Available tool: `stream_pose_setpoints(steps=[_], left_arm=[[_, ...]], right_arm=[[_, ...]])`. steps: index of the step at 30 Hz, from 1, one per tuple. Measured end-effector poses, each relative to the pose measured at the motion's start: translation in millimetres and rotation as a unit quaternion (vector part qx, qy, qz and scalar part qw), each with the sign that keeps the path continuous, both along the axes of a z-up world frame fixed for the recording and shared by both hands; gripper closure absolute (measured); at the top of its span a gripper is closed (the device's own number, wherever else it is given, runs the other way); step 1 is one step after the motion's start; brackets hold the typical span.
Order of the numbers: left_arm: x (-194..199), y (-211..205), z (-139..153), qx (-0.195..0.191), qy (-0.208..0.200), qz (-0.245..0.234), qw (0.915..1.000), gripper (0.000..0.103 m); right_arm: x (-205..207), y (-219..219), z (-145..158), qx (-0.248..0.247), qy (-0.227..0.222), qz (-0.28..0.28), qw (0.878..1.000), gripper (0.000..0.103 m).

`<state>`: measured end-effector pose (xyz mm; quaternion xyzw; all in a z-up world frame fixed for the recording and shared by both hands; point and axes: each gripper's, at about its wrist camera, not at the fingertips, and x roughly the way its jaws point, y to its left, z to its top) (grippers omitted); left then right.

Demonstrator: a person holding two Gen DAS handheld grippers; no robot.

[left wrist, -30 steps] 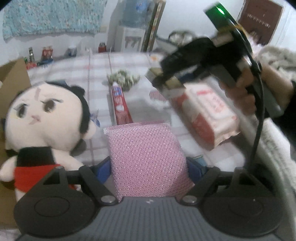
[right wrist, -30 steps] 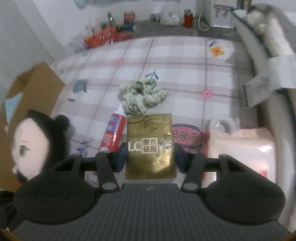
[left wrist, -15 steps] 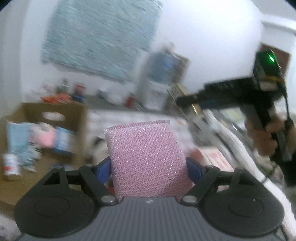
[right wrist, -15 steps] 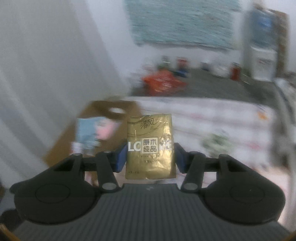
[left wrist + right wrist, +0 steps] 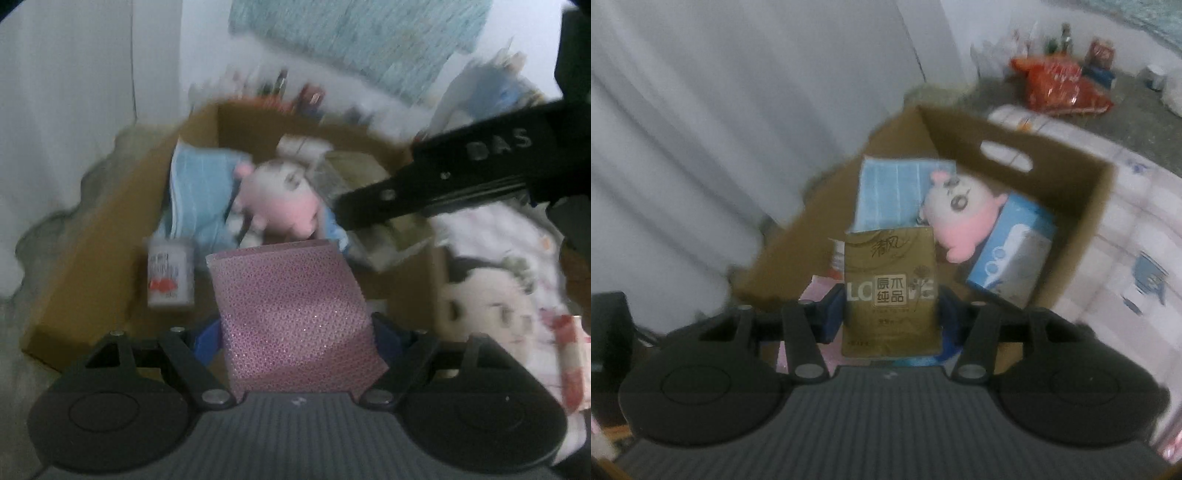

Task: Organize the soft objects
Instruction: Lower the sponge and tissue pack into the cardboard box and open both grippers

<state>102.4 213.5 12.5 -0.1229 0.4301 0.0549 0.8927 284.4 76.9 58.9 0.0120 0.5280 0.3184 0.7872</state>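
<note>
My left gripper (image 5: 295,332) is shut on a pink mesh sponge (image 5: 291,314) and holds it above the open cardboard box (image 5: 92,258). My right gripper (image 5: 886,314) is shut on a gold tissue pack (image 5: 890,291) and holds it over the same box (image 5: 1071,166). The right gripper's black body (image 5: 461,173) crosses the left wrist view at upper right. In the box lie a pink plush (image 5: 964,206), a blue striped cloth (image 5: 890,188), a blue tissue pack (image 5: 1012,254) and a white tube (image 5: 170,273).
A big-headed doll with black hair (image 5: 491,295) lies on the checked bed right of the box. The bed's checked cover (image 5: 1137,229) runs along the box's right side. A white curtain (image 5: 701,129) hangs to the left. Red snack bags (image 5: 1060,85) lie on the floor behind.
Both grippers have swung from over the bed to above the cardboard box, still holding the sponge and the tissue pack. The views now look down into the box.
</note>
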Motion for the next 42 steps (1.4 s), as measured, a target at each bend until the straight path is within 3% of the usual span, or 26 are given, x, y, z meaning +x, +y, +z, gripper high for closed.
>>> stream_pose_setpoints(steps=[7, 13, 19, 25, 42], left_arm=[[53.0, 35.0, -51.8, -0.034, 0.108, 0.018, 0.9934, 0.019], [66.3, 45.0, -68.7, -0.029, 0.137, 0.036, 0.9894, 0.016], [69.8, 56.5, -79.1, -0.046, 0.158, 0.047, 0.9852, 0.013], [67.6, 62.2, -80.0, -0.056, 0.154, 0.063, 0.9844, 0.010], [38.1, 55.7, -45.4, -0.083, 0.081, 0.081, 0.9900, 0.008]], right_arm=[[38.7, 49.2, -62.3, -0.059, 0.037, 0.032, 0.997, 0.052], [57.6, 64.4, -100.0, -0.088, 0.029, 0.038, 0.995, 0.051], [53.3, 71.6, -111.9, -0.127, -0.002, 0.057, 0.990, 0.044], [50.5, 63.9, -98.0, -0.120, -0.022, 0.052, 0.991, 0.033], [9.2, -10.4, -10.7, -0.023, -0.069, -0.013, 0.997, 0.030]])
